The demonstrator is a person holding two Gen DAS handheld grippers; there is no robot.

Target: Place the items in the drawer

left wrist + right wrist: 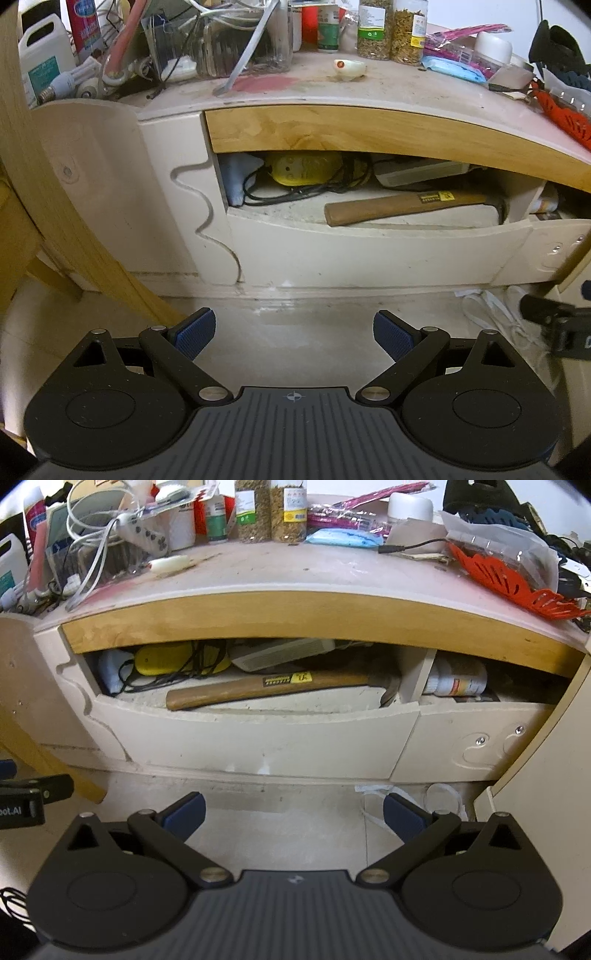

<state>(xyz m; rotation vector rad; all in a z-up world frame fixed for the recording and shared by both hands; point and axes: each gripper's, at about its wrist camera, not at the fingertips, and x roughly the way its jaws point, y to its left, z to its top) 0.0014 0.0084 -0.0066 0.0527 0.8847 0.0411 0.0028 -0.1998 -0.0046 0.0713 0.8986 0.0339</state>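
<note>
In the drawer (258, 734), hammer (266, 692) lengthwise, head rightward.

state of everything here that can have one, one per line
left gripper: open, holding nothing
right gripper: open, holding nothing
drawer: pulled partly open
hammer: lying flat in the drawer, head to the right
yellow device: in the drawer's back left, black cord tangled over it
white bottle: on its side in the compartment to the right
two grain jars: upright on the top
</note>
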